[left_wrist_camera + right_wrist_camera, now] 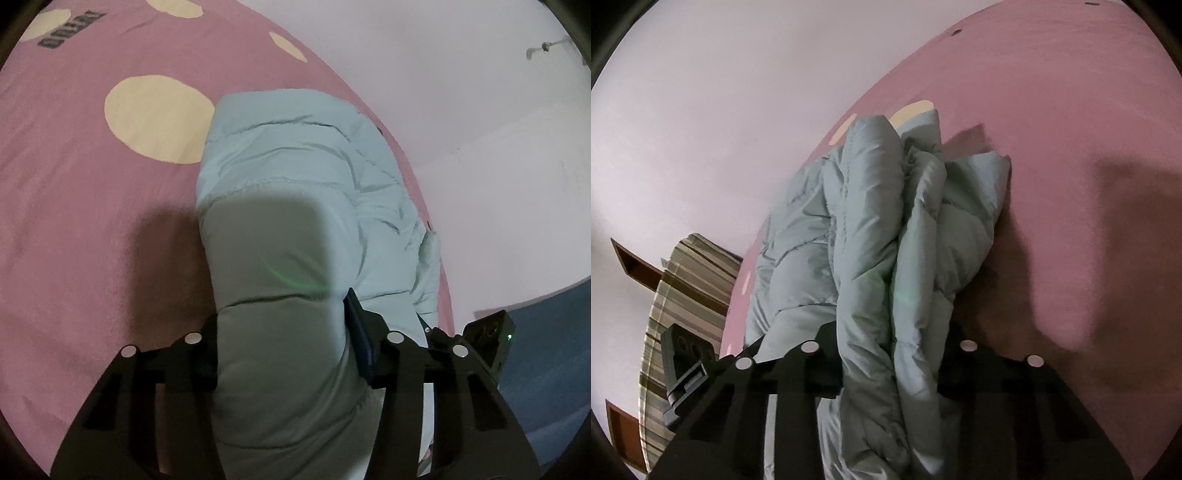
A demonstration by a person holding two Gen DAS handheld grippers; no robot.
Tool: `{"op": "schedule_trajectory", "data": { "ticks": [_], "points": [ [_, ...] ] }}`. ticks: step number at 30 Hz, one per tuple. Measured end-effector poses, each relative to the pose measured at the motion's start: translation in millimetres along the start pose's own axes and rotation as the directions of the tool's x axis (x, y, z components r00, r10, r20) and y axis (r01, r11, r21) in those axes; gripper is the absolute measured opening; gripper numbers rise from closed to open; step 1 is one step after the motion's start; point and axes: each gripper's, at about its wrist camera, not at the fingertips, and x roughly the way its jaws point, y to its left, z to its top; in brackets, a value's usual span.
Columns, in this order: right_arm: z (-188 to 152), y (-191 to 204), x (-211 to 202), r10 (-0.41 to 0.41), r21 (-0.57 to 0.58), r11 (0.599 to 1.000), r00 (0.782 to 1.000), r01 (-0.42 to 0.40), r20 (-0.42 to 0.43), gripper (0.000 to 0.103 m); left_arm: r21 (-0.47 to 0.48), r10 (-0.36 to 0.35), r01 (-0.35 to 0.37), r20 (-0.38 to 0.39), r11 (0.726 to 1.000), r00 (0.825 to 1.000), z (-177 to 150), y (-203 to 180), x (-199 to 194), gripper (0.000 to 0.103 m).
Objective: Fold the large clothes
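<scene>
A pale mint-green puffer jacket (295, 166) lies bunched on a pink bed sheet (74, 184) with cream dots. In the left wrist view, a thick padded fold of it fills the gap between my left gripper's (282, 314) black fingers, which press on it from both sides. In the right wrist view, the jacket (857, 206) lies crumpled in several ridges on the sheet (1052, 129). My right gripper (890, 332) is shut on a gathered bunch of that fabric. The fingertips of both grippers are partly hidden by the padding.
The bed's edge runs beside the jacket along a white wall (480, 92). A black device with a green light (491, 339) sits at the right, over a dark blue surface (546, 350). A striped cloth (683, 295) and brown shelves (631, 262) stand off the bed's edge.
</scene>
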Motion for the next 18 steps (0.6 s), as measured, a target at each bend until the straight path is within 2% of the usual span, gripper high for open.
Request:
{"op": "schedule_trajectory", "data": {
  "ticks": [8,18],
  "points": [
    [-5.4,17.1,-8.4,0.037,-0.044,0.998,0.999,-0.035,0.031,0.029,0.032,-0.002,0.001,0.027,0.999,1.0,-3.8,-5.3,-15.9,0.045],
    [-1.6,61.5,8.6,0.107,-0.127,0.986,0.994,-0.106,0.001,0.029,0.046,0.009,-0.014,0.108,0.999,0.994,-7.0,3.3,-59.8,0.045]
  ]
}}
